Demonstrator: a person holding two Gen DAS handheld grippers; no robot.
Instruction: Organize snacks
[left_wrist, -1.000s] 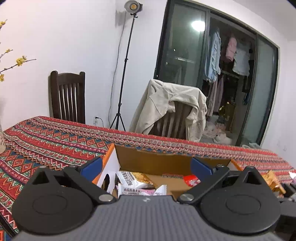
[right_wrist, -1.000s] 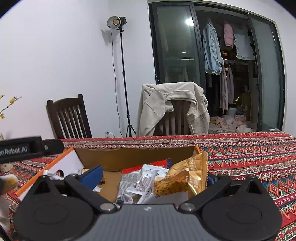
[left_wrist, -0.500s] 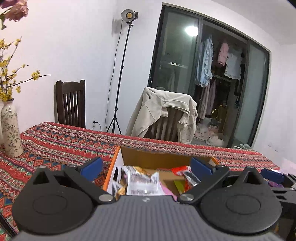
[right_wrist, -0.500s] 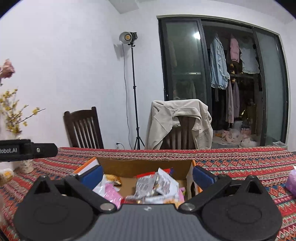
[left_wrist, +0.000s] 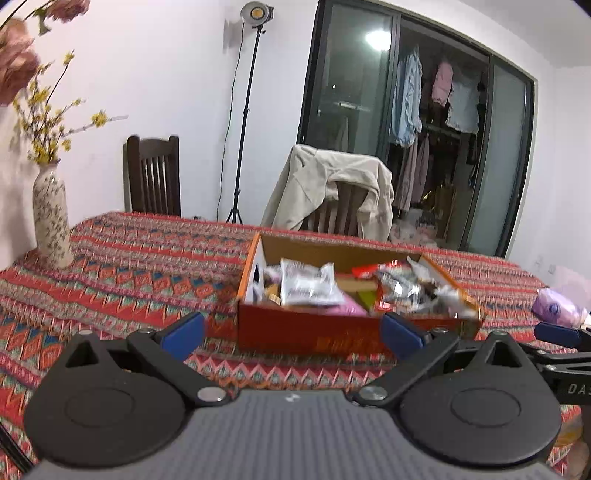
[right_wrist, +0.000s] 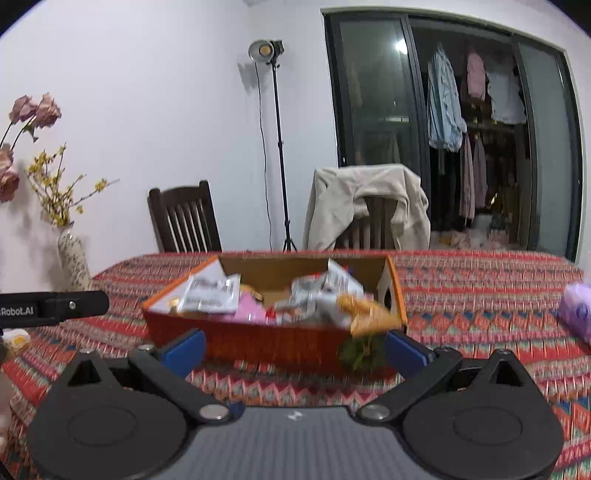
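An orange cardboard box (left_wrist: 314, 330) (right_wrist: 258, 339) sits on the patterned tablecloth, filled with several snack packets, among them a white one (left_wrist: 308, 286) (right_wrist: 210, 295) and a golden one (right_wrist: 369, 314) hanging over the front right rim. My left gripper (left_wrist: 291, 332) is open and empty, just in front of the box. My right gripper (right_wrist: 293, 349) is open and empty, also in front of the box. The right gripper's finger shows in the left wrist view (left_wrist: 557, 332).
A flower vase (left_wrist: 51, 218) (right_wrist: 74, 258) stands at the table's left. A purple packet (left_wrist: 559, 312) (right_wrist: 578, 312) lies at the right. Two chairs, one with a beige jacket (left_wrist: 332, 192), and a light stand (right_wrist: 275, 147) are behind the table.
Both grippers have pulled back and up from over the box, so the whole box now shows in front of them. The right gripper has let go of the golden packet.
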